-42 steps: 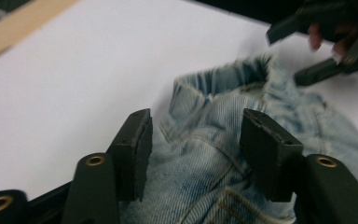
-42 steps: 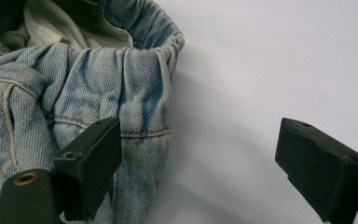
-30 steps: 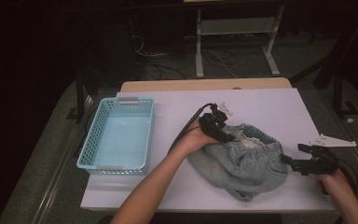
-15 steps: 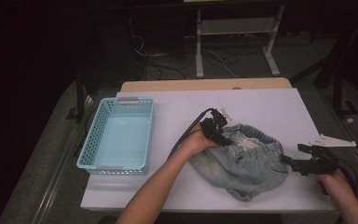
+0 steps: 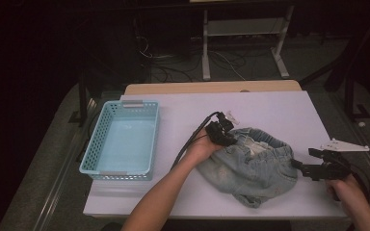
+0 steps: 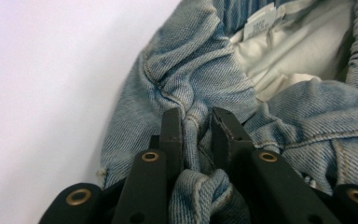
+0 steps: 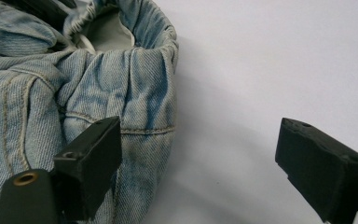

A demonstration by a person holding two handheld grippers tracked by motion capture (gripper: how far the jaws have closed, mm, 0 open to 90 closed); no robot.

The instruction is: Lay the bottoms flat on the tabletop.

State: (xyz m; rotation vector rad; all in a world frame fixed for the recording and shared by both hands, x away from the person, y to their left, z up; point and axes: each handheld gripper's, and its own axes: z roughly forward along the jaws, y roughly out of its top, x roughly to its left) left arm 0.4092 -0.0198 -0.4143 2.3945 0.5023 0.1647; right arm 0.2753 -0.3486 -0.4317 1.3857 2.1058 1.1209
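Note:
A crumpled light-blue denim garment with an elastic waistband and white lining lies on the white table, right of centre. My left gripper is at its upper-left rim. Its jaws have just been closing, and in the left gripper view they pinch a bunched fold of denim between the pads. My right gripper sits at the garment's right edge with its jaws wide apart. In the right gripper view one jaw lies over the denim and the other over bare table.
A light-blue plastic basket stands at the table's left side with nothing in it. The left gripper's cable loops over the table between basket and garment. Table legs and cables show on the dark floor beyond.
The left hand has shifted slightly down onto the garment's rim. The right hand and the garment have stayed put.

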